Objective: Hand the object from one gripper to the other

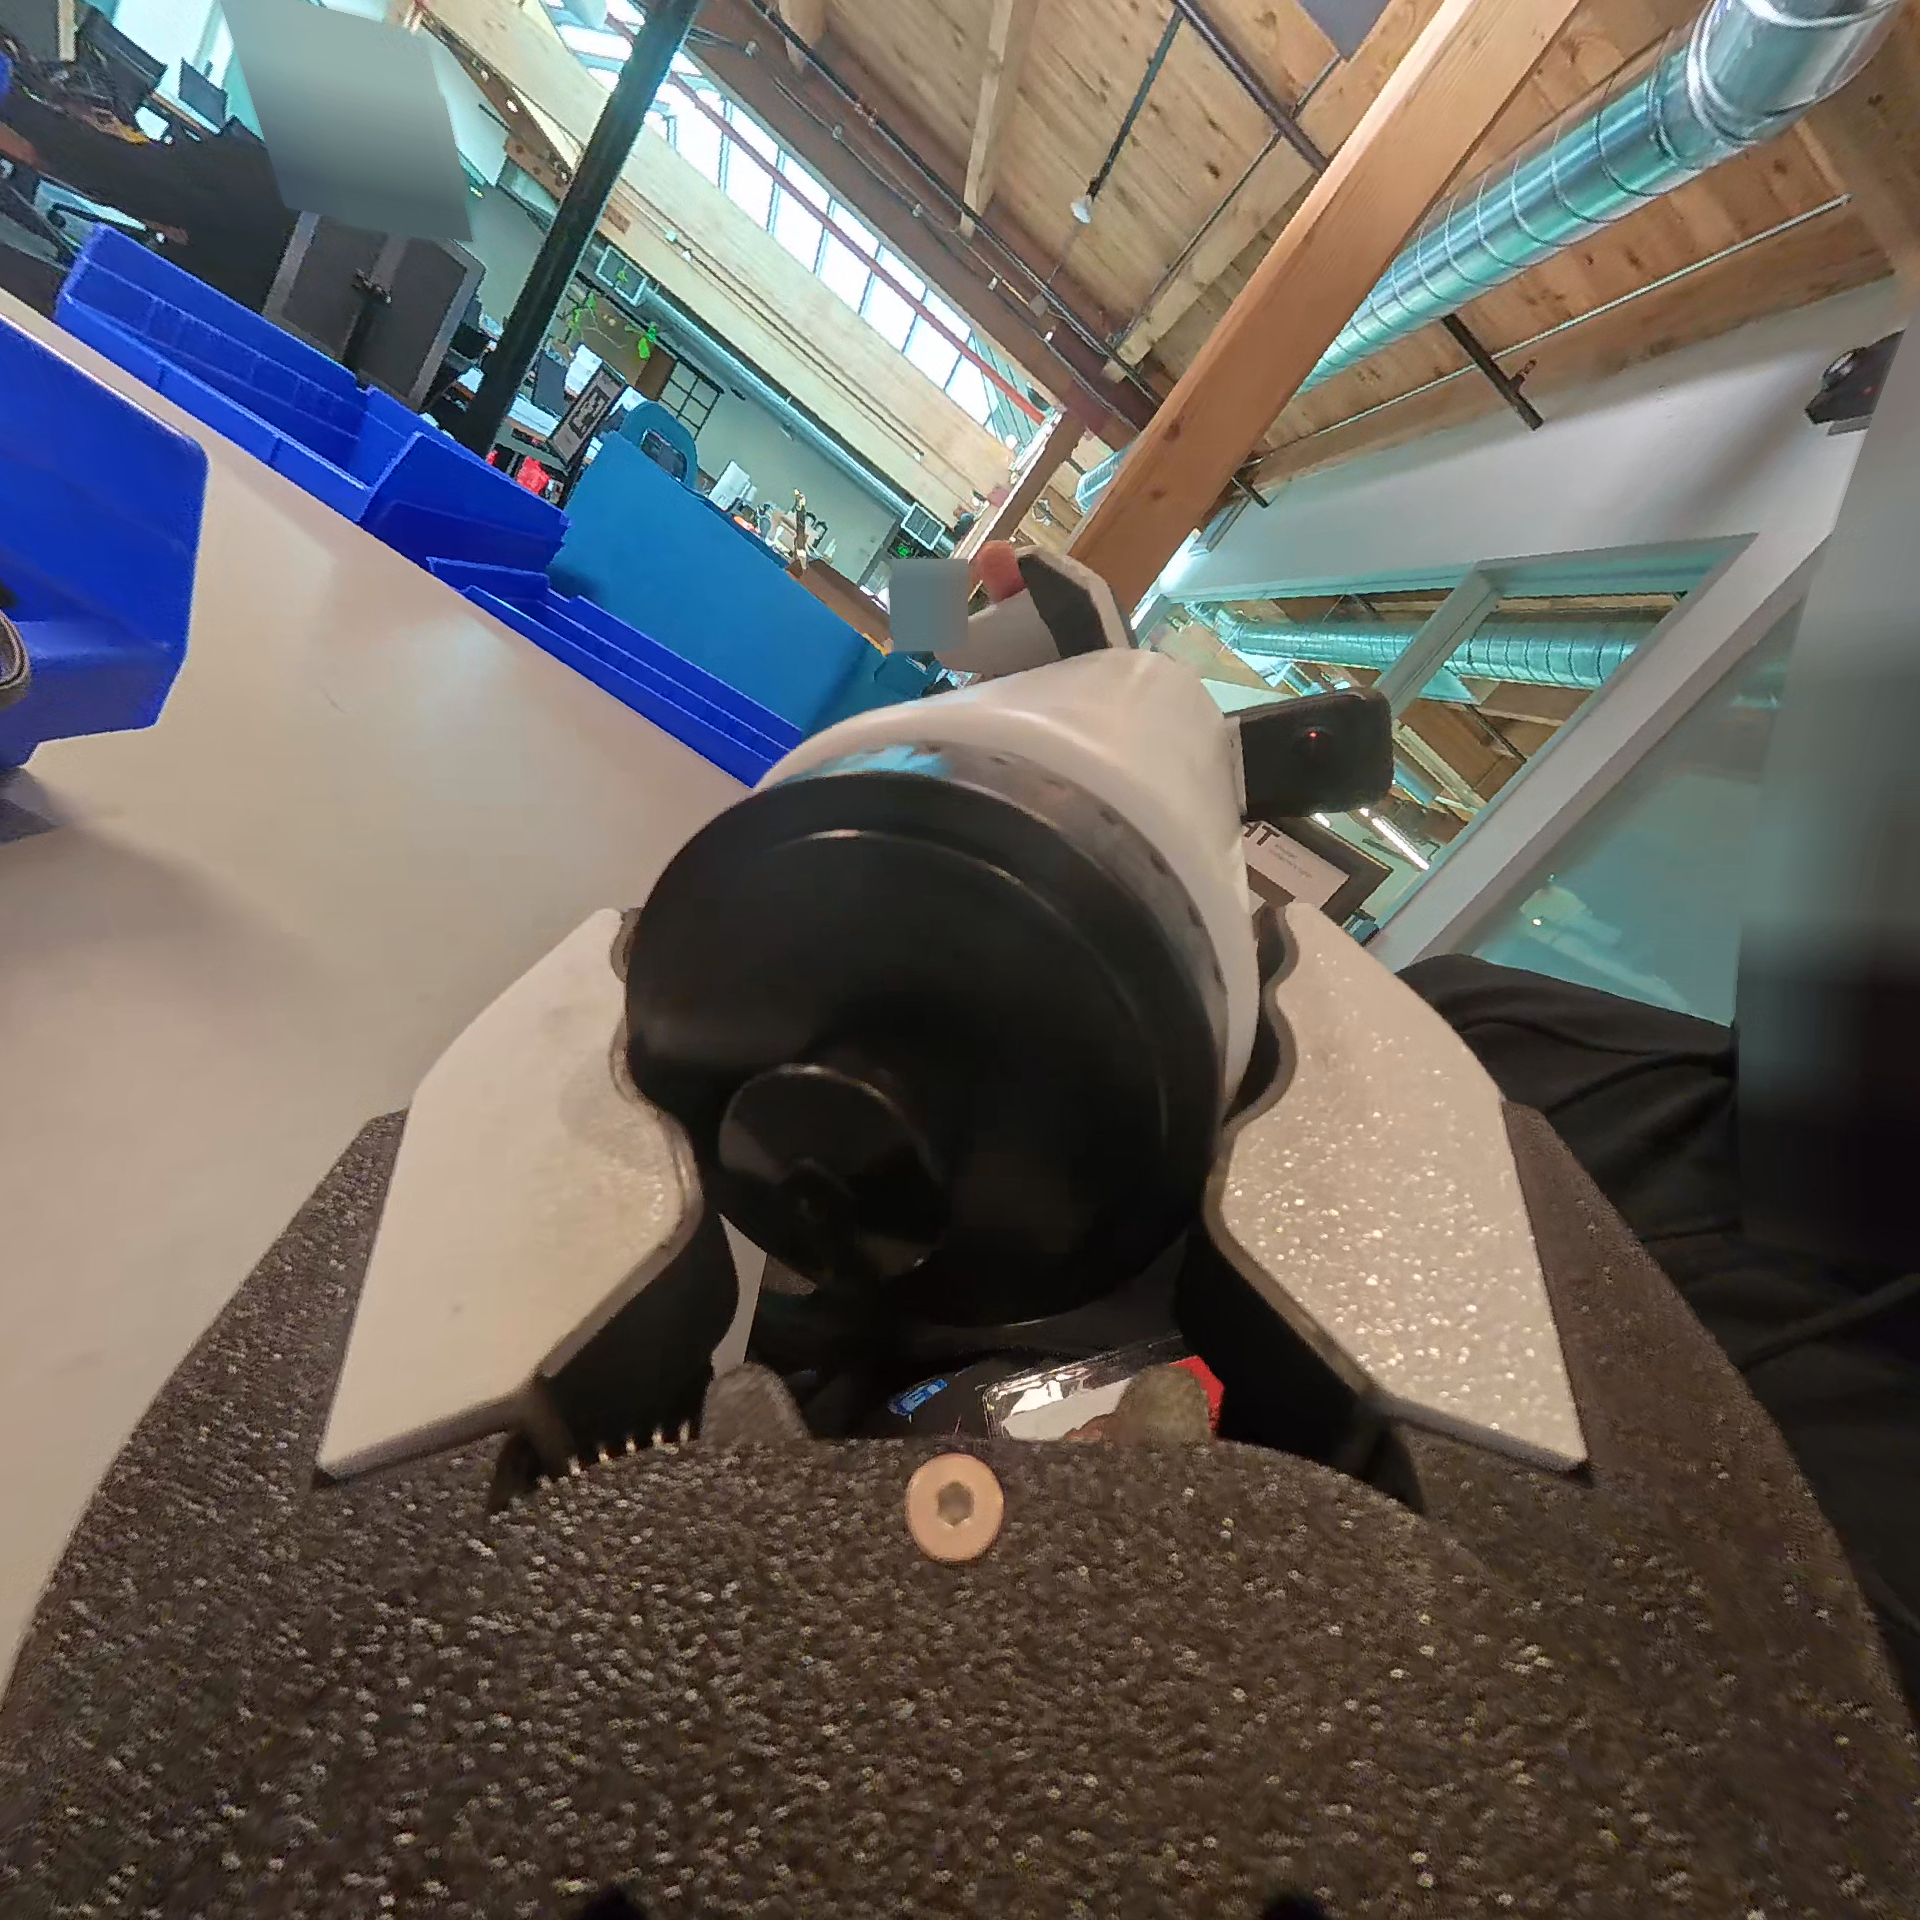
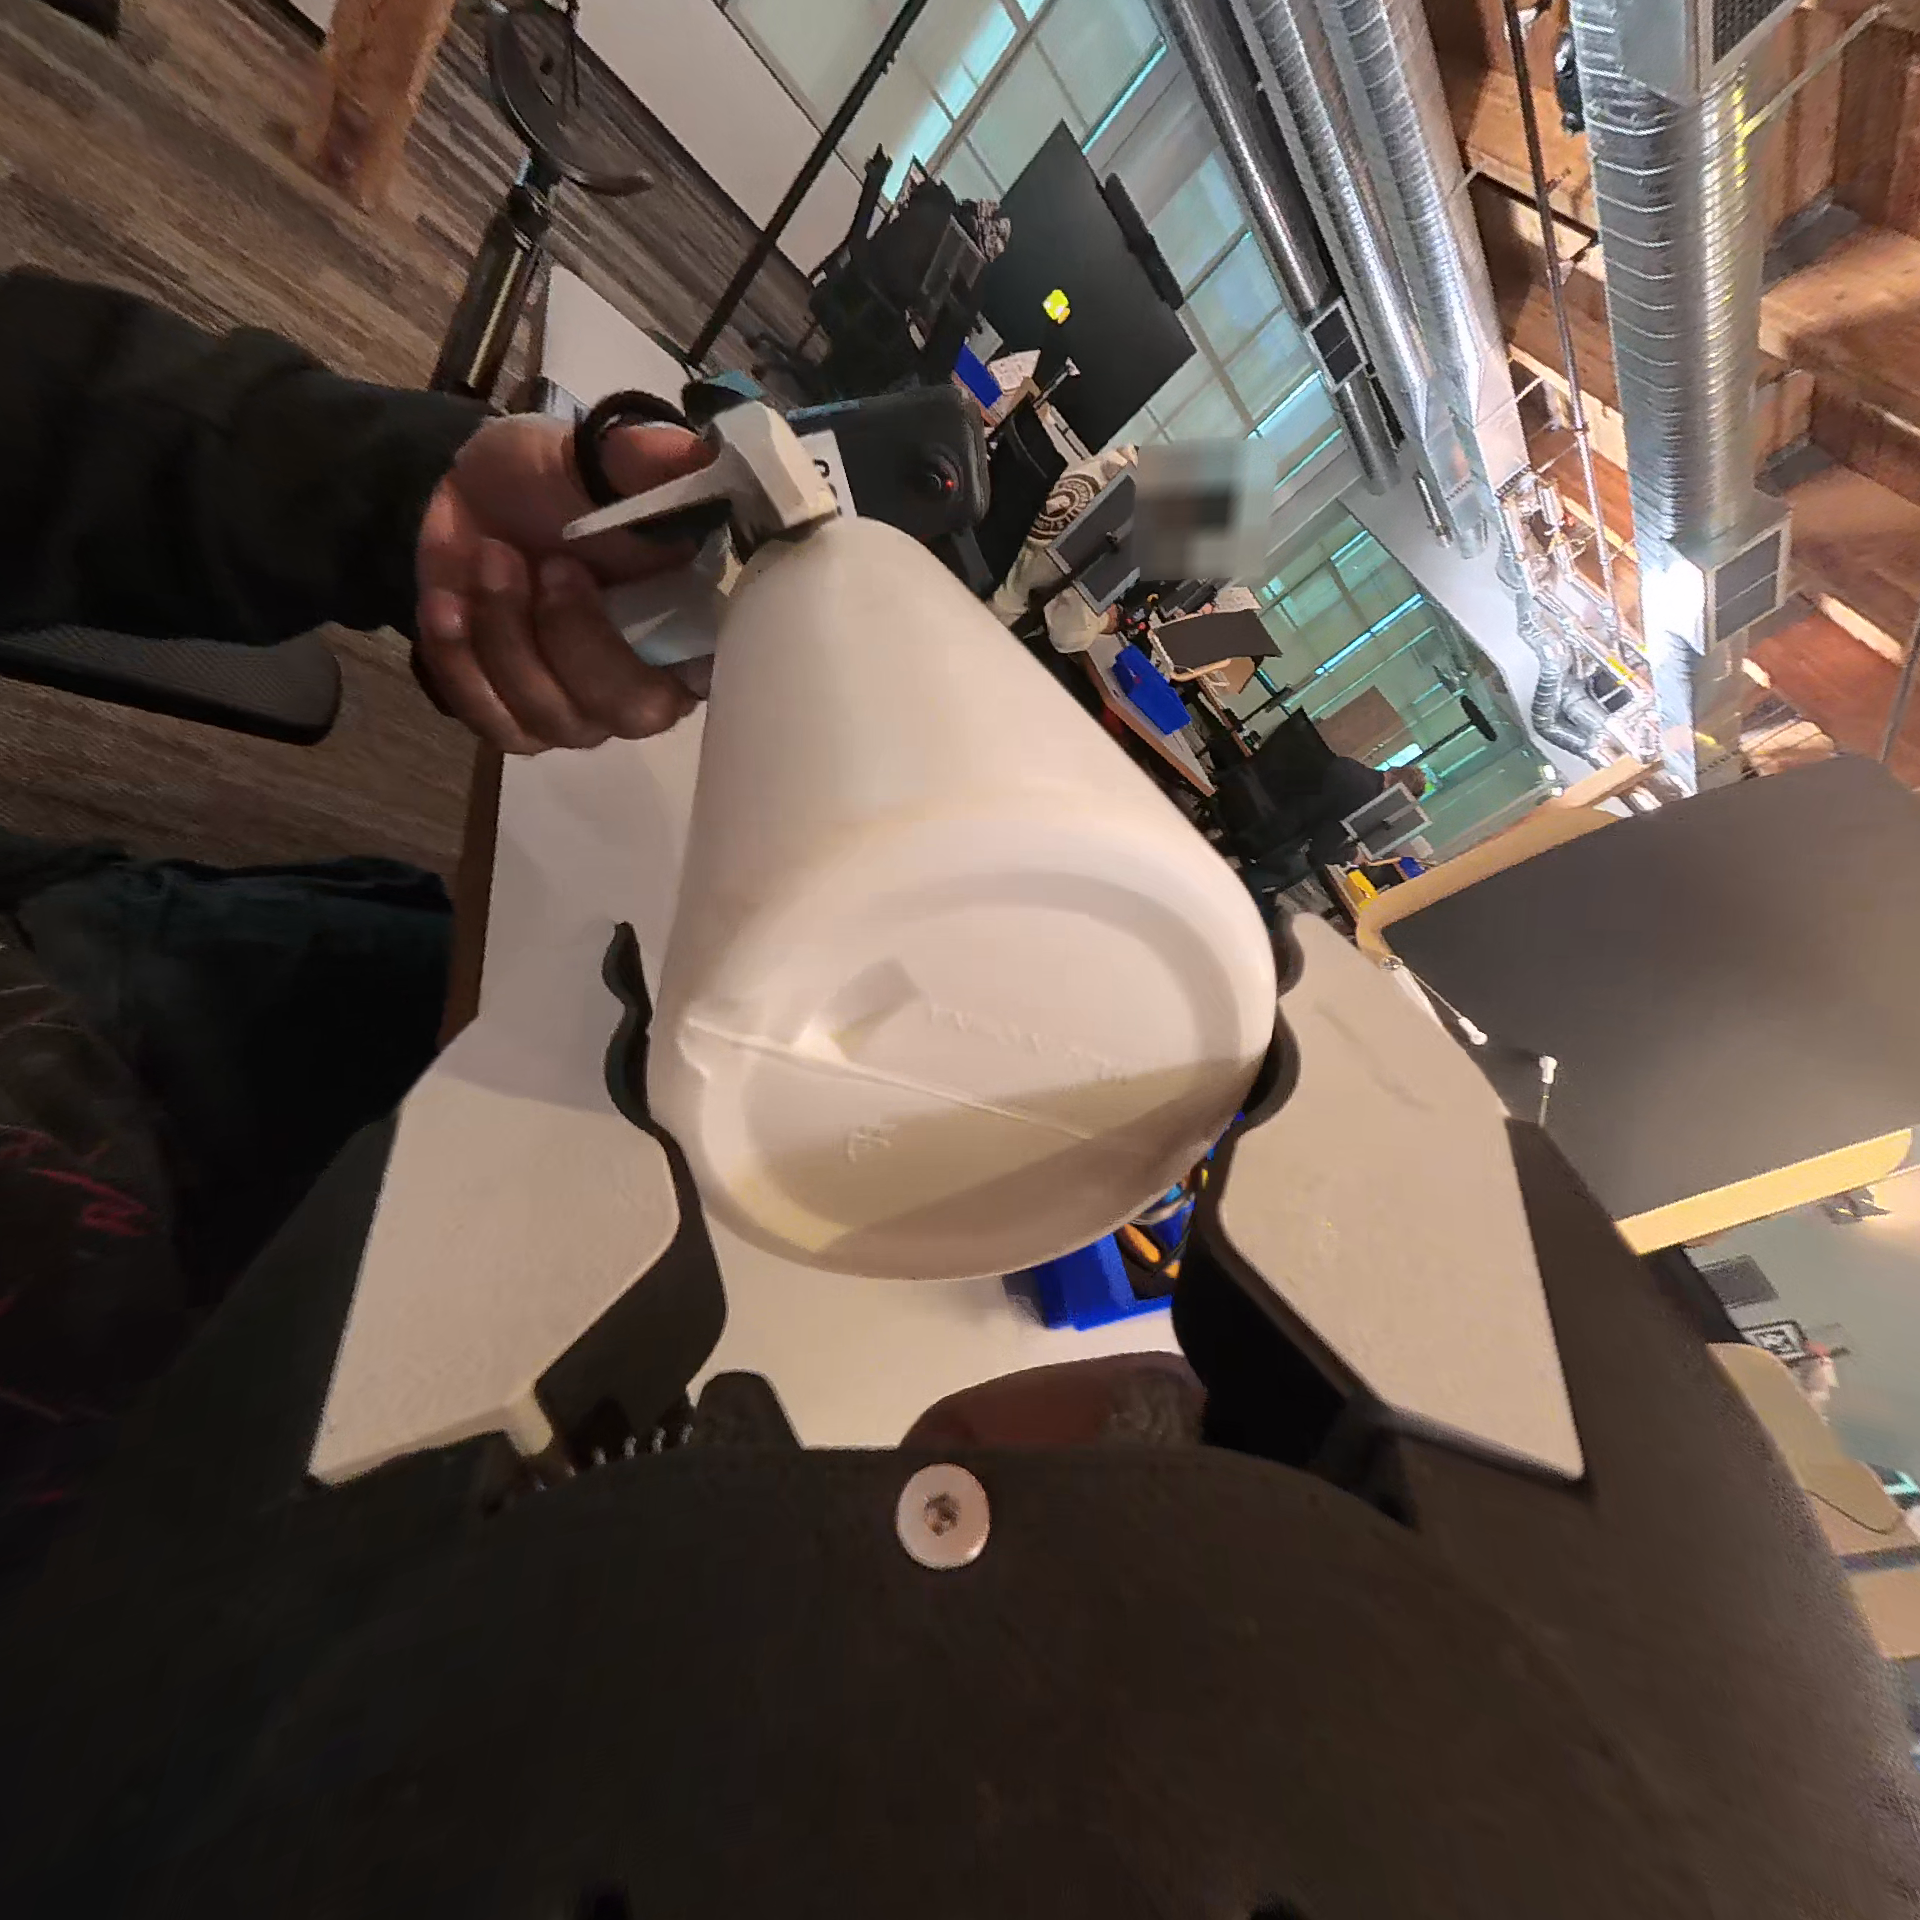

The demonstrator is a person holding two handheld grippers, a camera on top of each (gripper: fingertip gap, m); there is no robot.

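White worktop spreads out below, blue bins lined along its far edge; above it the object, a white bottle with a black cap, hangs in mid-air, bridged end to end between the two tools. From the left wrist view the left gripper has its jaws closed in on the black cap end, both inner edges touching it; from the right wrist view the right gripper has its jaws pressed against the white base end, so both ends look held at once. A hand works the far tool's trigger in the right view.

Judging by this, we are mid-handover, the double-hold moment; which side gives and which receives I cannot tell. To do it well: the receiver should be squeezing firmly before the giver loosens at all; keep the bottle's axis level and steady; open the releasing jaws slowly and fully, then draw straight back along the bottle's length; a smooth round body may roll or slip if the remaining grip sits too near the rim.
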